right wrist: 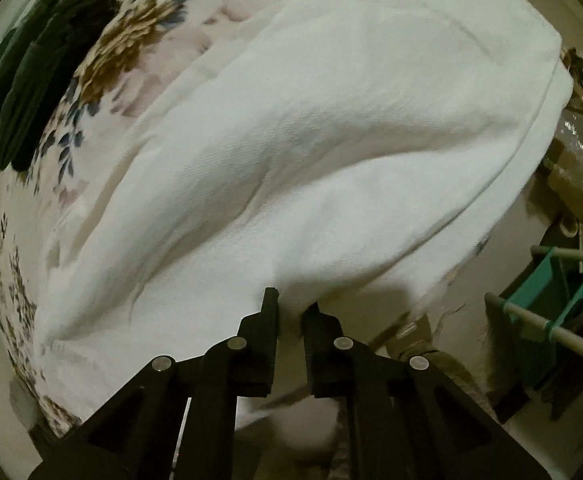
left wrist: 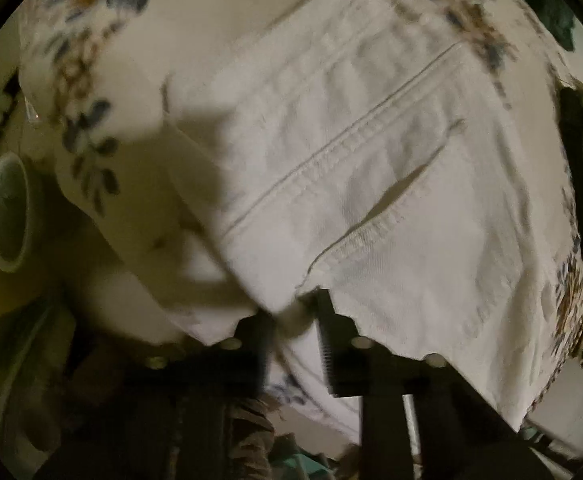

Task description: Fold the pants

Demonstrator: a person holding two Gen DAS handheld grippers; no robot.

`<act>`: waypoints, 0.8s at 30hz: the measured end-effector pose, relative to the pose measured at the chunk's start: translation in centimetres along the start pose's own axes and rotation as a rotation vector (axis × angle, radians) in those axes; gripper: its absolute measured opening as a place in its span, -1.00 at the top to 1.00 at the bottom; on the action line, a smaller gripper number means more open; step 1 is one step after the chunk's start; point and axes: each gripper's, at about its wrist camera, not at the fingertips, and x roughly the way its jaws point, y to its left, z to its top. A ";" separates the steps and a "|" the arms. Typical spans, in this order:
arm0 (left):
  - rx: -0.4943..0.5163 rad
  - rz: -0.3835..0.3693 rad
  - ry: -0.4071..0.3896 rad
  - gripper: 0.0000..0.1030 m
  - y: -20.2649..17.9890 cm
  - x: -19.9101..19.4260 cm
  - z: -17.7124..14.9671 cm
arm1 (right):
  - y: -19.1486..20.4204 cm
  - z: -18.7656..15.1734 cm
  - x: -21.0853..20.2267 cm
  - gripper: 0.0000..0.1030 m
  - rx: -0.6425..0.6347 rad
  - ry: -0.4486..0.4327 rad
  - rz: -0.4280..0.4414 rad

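Beneath both grippers I had the floral bedspread (right wrist: 103,48), with the white pants (right wrist: 311,128) spread across it ahead of the jaws. My left gripper (left wrist: 297,320) pinched their hemmed edge; my right gripper (right wrist: 291,308) was clamped narrowly on another fold.

A floral bedspread (right wrist: 103,52) covers the bed, dark green clothes (right wrist: 43,64) piled at its edge, a round tub (left wrist: 7,212) beside it.
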 end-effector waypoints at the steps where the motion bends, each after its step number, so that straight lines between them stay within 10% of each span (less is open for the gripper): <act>1: 0.009 -0.002 -0.003 0.73 0.1 -0.3 -0.2 | 0.2 -0.2 -0.4 0.77 -0.011 0.004 -0.002; 12: 0.046 0.063 -0.023 0.92 4.4 -0.7 2.2 | -2.7 -0.9 0.6 0.74 -0.083 0.100 -0.037; 16: 0.105 0.091 0.009 0.91 0.6 -0.4 0.5 | -3.6 -0.4 1.8 0.33 -0.105 0.156 0.010; 18: 0.209 0.113 -0.002 0.79 -2.4 -0.6 -0.8 | -4.5 0.1 0.6 -0.06 -0.087 0.136 0.063; 22: 0.427 0.100 -0.032 -0.47 -9.3 -0.5 -4.5 | -8.0 1.9 -2.3 -0.07 0.009 0.089 0.083; 24: 0.522 0.094 -0.028 -0.55 -13.0 0.2 -6.9 | -11.2 3.9 -4.6 -0.07 0.083 0.010 0.071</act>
